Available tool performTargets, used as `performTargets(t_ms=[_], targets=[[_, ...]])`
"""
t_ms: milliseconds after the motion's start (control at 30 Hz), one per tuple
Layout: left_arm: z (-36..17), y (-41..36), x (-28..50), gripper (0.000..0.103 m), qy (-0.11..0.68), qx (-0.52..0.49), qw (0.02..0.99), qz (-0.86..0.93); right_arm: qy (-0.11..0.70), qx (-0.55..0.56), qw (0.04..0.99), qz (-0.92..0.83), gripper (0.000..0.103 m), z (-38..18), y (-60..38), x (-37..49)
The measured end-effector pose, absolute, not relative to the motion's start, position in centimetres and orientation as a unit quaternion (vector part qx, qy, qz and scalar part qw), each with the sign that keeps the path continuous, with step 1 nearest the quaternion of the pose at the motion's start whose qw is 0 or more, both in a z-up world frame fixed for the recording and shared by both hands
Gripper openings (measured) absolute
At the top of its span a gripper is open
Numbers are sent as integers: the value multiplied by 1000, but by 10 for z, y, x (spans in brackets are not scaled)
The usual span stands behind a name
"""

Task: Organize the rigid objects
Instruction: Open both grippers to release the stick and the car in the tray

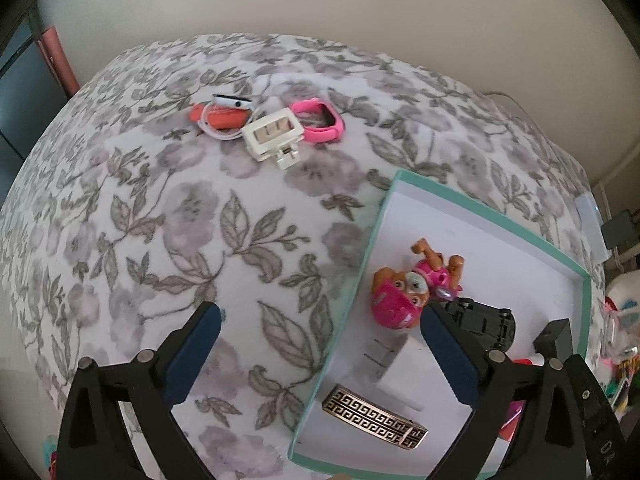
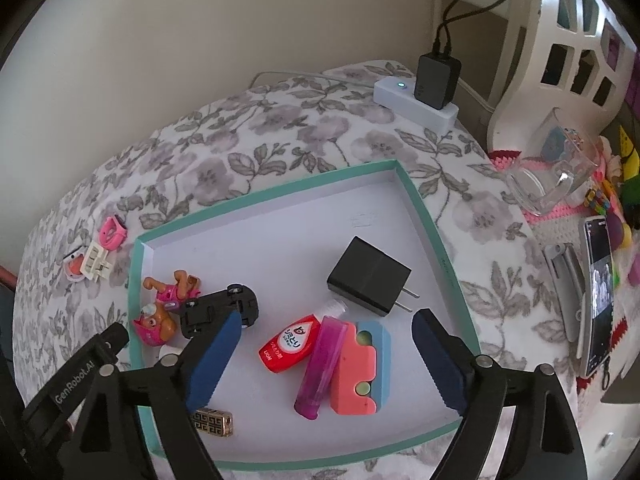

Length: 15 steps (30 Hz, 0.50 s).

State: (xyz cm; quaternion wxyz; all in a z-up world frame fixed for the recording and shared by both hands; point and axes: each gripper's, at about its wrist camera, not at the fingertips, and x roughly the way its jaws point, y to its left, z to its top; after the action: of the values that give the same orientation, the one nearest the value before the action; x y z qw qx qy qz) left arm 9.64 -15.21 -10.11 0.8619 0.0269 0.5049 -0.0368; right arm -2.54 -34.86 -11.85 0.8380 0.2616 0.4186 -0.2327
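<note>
A teal-rimmed white tray (image 2: 426,212) lies on the floral cloth. Inside lie a pink puppy toy (image 2: 160,312), an overturned black toy car (image 2: 218,306), a black plug adapter (image 2: 368,276), a red bottle (image 2: 290,344), a purple tube (image 2: 320,364), a pink-and-blue block (image 2: 362,372) and a gold patterned clip (image 2: 212,422). My right gripper (image 2: 328,348) hangs open above the bottle, tube and block, touching none. My left gripper (image 1: 324,340) stands open over the tray's left rim (image 1: 344,316), nothing between its fingers. Far on the cloth lie a cream hair claw (image 1: 272,136), a pink watch (image 1: 320,120) and an orange-and-white item (image 1: 224,116).
A white power strip (image 2: 416,100) with a black charger (image 2: 438,80) sits at the cloth's far corner. To the right stand a glass mug (image 2: 556,164), a phone (image 2: 600,292) on a stand, a white basket (image 2: 568,40) and colourful clutter. A wall runs behind.
</note>
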Motion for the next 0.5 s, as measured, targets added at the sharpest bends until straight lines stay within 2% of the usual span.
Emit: performTargets(t_ms=[67, 500], targets=[[-102, -151, 97, 100, 508, 28, 861, -31, 420, 255, 840, -233, 103, -118, -347, -24], [-109, -141, 102, 100, 522, 29, 852, -3, 425, 238, 845, -218, 103, -118, -336, -17]])
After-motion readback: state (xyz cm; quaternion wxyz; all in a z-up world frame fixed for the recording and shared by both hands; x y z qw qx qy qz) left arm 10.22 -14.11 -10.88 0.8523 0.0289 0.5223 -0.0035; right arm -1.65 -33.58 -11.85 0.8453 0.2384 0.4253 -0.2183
